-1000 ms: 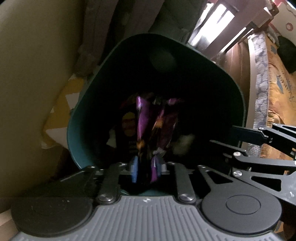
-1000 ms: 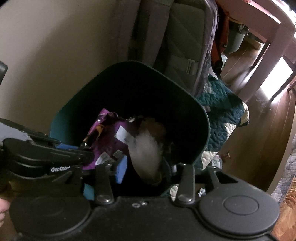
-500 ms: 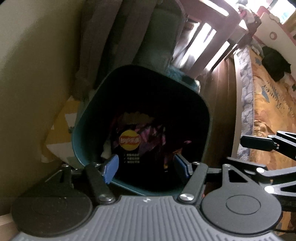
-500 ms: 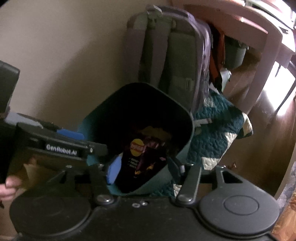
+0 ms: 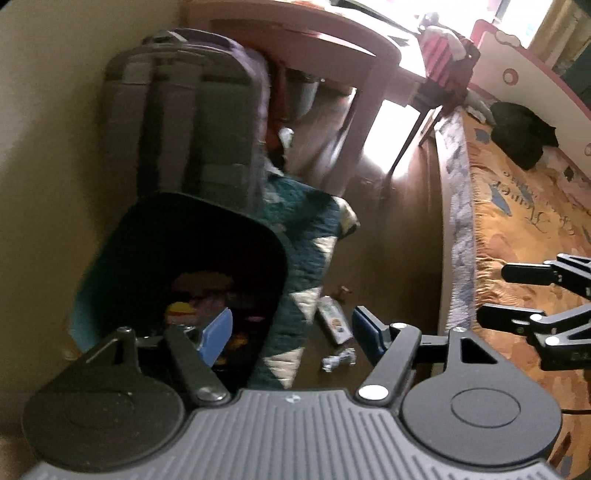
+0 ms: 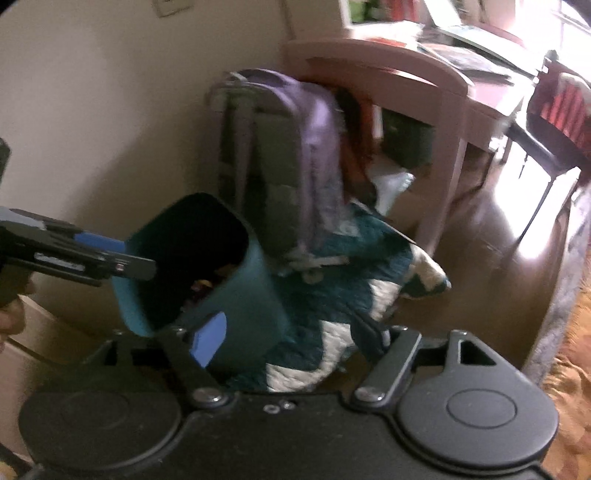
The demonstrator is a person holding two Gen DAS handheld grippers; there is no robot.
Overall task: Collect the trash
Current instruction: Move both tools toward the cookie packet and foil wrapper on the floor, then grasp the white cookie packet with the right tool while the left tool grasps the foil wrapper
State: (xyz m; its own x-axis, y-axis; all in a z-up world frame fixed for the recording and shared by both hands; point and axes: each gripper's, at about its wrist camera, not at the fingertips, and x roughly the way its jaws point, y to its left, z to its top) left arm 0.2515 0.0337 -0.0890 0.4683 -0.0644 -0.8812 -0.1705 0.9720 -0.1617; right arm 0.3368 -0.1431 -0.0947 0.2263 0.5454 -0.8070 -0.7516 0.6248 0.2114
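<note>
Low in the left wrist frame, wrappers are seen inside the teal bin (image 5: 110, 280) — two scraps (image 5: 334, 321) remain on the floor; both the left hand-held gripper (image 5: 291, 332) and right hand-held gripper (image 6: 291, 336) are opening, empty.

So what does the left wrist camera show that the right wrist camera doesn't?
Only the left wrist view shows litter on the floor: a small wrapper and a crumpled foil scrap beside the quilt, plus the patterned orange rug with a black item on it. Only the right wrist view shows the bin's outside wall and a wall plate. Both show the teal bin holding trash, the backpack, the pink table, and both grippers with opening, empty jaws.
</note>
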